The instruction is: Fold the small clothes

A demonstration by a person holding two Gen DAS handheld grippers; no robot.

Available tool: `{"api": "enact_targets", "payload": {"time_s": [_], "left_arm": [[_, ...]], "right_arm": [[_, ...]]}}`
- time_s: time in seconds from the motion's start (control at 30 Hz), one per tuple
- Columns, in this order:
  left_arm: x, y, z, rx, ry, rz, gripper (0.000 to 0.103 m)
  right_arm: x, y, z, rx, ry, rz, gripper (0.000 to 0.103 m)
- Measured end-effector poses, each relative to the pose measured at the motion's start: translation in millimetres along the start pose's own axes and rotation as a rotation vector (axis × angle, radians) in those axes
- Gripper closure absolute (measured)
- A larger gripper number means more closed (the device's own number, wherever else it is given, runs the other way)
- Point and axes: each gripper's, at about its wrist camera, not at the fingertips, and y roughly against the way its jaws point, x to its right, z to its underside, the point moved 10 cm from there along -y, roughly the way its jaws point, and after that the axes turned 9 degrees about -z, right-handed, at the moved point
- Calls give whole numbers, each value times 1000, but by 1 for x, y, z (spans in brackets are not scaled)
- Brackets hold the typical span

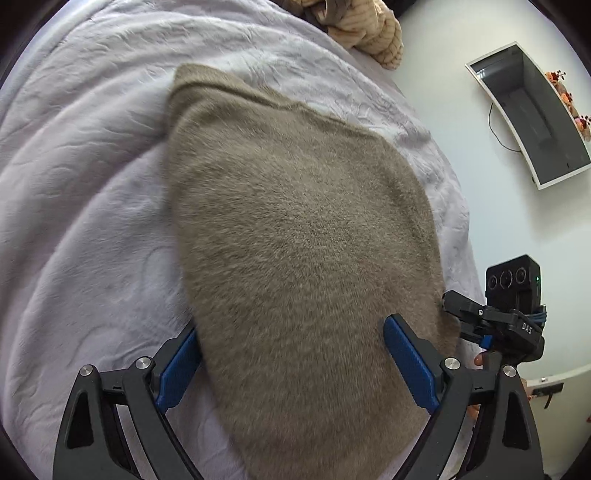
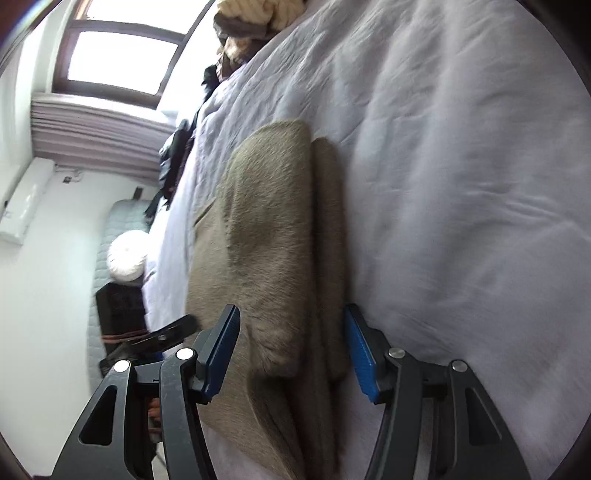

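A fuzzy taupe garment [image 1: 295, 229] lies flat on the lavender bedspread [image 1: 81, 184]. In the left wrist view my left gripper [image 1: 293, 326] stands open, its blue pads [image 1: 410, 365] wide apart at the garment's near end, and the cloth's edge covers the left fingertip. In the right wrist view the same garment [image 2: 266, 229] shows folded layers with a narrower strip along its right side. My right gripper [image 2: 292, 308] is open astride that near end, with the cloth between the pads [image 2: 364, 358] but not squeezed. The right gripper [image 1: 491, 321] also shows at the garment's right edge in the left wrist view.
A pile of cream knitwear [image 1: 373, 33] and dark clothes [image 2: 177, 155] lies at the bed's far edge. A wall screen [image 1: 532, 118], a window [image 2: 118, 55], an air conditioner [image 2: 26, 203] and a white round cushion [image 2: 125, 258] lie beyond the bed.
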Motion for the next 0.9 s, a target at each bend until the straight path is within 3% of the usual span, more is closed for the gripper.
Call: {"api": "enact_targets", "payload": {"time_s": [0.17,0.23,0.27,0.3,0.4,0.67,0.9], "left_arm": [[9,-13,-2,-5,-17,4,5],[10,-11,-2,11,-28,-13,18],[10,-7,-2,23,-29,-12,28],[9,-3,-3,33,-25,-5,38],[9,10,-5,54,-10,24,52],[13,63,17,91,-43,-2,53],[-9,133,63,153,-31,-8,53]], "right_arm": [[2,-25,-5,-36,6,-7,37],[0,-26,-4,-21,-2,-19,46],[-1,-26,-3,-20,-11,-32,62],[-5,-24,-1,-10,-29,-67,67],[-20,-19,3,16,-47,-150,70],[-80,-17,34,0,-6,-184,70],[-130,-18,83,-27,43,-224,70]]}}
